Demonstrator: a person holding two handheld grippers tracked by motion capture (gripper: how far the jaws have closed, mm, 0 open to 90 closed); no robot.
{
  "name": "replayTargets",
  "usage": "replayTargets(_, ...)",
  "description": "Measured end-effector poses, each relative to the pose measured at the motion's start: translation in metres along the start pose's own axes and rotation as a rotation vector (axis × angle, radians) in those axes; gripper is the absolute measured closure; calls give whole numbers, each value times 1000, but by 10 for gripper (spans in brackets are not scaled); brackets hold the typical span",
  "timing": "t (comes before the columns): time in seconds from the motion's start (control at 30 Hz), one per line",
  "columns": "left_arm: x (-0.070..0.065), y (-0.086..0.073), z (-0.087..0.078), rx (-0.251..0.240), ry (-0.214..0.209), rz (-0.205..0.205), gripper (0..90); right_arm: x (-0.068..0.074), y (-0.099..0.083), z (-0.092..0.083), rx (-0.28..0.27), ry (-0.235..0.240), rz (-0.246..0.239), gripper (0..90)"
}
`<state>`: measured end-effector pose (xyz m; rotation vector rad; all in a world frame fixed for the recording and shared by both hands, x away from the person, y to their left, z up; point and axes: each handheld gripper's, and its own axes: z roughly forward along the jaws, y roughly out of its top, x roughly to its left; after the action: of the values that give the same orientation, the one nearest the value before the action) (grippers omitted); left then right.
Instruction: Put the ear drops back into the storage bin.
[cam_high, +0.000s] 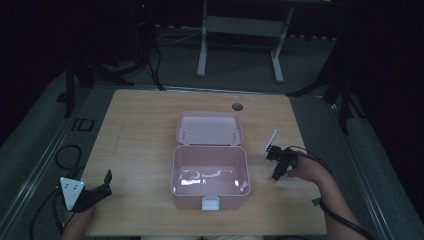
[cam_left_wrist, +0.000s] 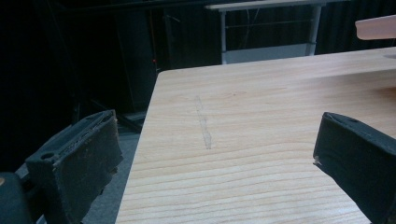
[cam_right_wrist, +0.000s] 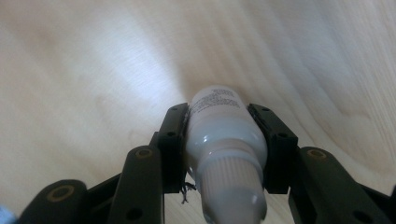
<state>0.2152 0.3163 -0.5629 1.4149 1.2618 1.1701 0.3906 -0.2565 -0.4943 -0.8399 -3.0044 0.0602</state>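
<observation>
A small white squeeze bottle (cam_right_wrist: 224, 135) with a ribbed cap and a printed label sits between the black jaws of my right gripper (cam_right_wrist: 218, 110), its cap toward the camera and its base toward the wooden tabletop. The pads press on both of its sides. In the high view the right gripper (cam_high: 276, 175) points down at the table, right of an open pink plastic box (cam_high: 174, 172) whose lid (cam_high: 209, 128) lies folded back. My left gripper (cam_high: 106, 183) rests near the table's front left corner, open, with nothing between its jaws (cam_left_wrist: 218, 120).
The wooden table (cam_high: 140, 130) has a round cable hole (cam_high: 237, 106) near its far edge. Its left edge runs just beside the left gripper, and the pink lid's edge (cam_left_wrist: 376, 27) shows far off. Cables (cam_high: 67, 155) lie on the floor at the left, and a white desk frame (cam_high: 240, 30) stands beyond.
</observation>
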Motion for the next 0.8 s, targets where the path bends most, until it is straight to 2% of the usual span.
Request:
replayTargets(0.03, 0, 0, 0, 1, 0, 1, 10, 3, -1, 0, -5, -4, -51, 598)
replayTargets(0.07, 0, 0, 0, 1, 0, 1, 10, 3, -1, 0, -5, -4, -51, 598)
replayTargets(0.1, 0, 0, 0, 1, 0, 1, 10, 11, -3, 0, -7, -3, -158, 598)
replayTargets(0.13, 0, 0, 0, 1, 1, 2, 10, 11, -3, 0, -7, -3, -158, 598)
replayTargets(0.17, 0, 0, 0, 2, 1, 3, 10, 19, -5, 0, -8, -4, -249, 598)
replayTargets(0.2, 0, 0, 0, 2, 1, 3, 10, 19, -5, 0, -8, -4, -249, 598)
replayTargets(0.27, 0, 0, 0, 2, 1, 3, 10, 25, -6, -3, 1, -2, -298, 598)
replayTargets(0.37, 0, 0, 0, 3, 1, 3, 10, 27, -7, -5, 13, -13, -320, 598)
replayTargets(0.47, 0, 0, 0, 3, 0, 4, 10, 32, -10, -7, 40, -30, -377, 598)
replayTargets(0.6, 0, 0, 0, 3, 0, 4, 10, 39, -12, -11, 37, -63, -435, 598)
replayTargets(0.63, 0, 0, 0, 3, -1, 4, 10, 39, -12, -11, 37, -63, -435, 598)
replayTargets(0.67, -1, 0, 0, 3, -1, 4, 10, 42, -12, -12, 39, -84, -458, 599)
replayTargets(0.77, -1, 0, 0, 4, -1, 5, 10, 48, -13, -14, 60, -94, -487, 599)
replayTargets(0.8, -1, 0, 0, 3, 0, 5, 10, 49, -13, -14, 66, -83, -497, 599)
